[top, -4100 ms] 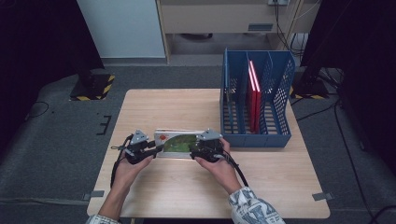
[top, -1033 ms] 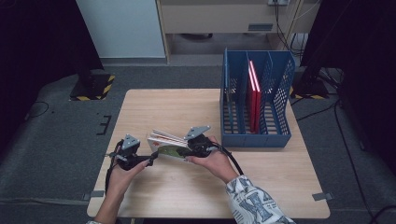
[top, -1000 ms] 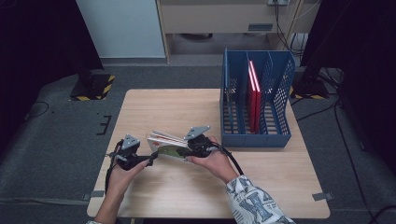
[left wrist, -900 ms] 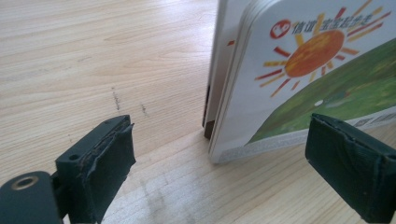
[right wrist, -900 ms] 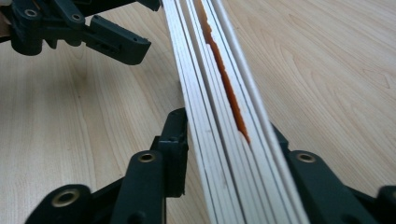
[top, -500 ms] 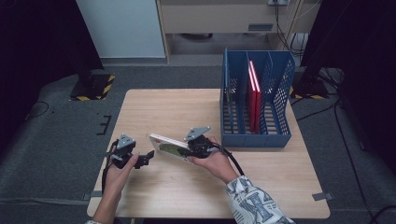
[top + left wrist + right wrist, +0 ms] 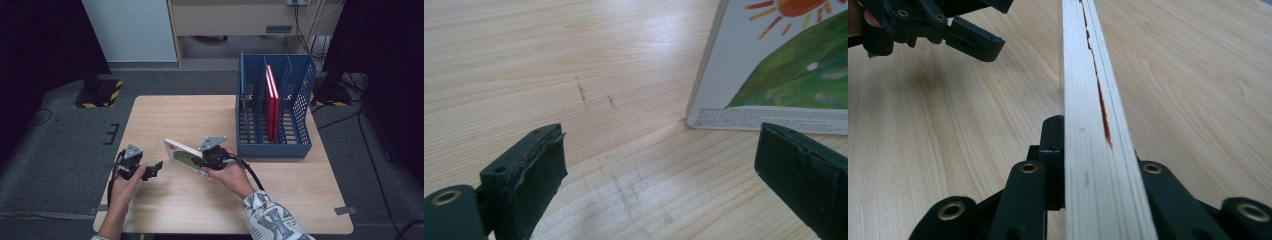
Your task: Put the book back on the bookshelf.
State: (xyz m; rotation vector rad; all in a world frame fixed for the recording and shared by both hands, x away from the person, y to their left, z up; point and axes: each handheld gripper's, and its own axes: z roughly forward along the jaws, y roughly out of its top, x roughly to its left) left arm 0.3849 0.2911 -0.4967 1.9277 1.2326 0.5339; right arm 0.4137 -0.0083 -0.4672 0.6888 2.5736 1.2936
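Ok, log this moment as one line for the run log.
right claw: just closed, shut on picture book | left claw: open, beside book | book: tilted on edge | file rack: red books inside

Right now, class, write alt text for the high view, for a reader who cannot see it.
The right gripper clamps a picture book tilted on edge over a wooden table, while the left gripper is open beside it. A blue file rack at the table's right holds red books.

The right gripper [image 7: 1083, 200] has just closed its black jaws on a book [image 7: 1093, 125], whose pale page edge runs away from the camera. At far left, the left gripper [image 7: 943, 27] hovers over the wooden table [image 7: 1198, 90].
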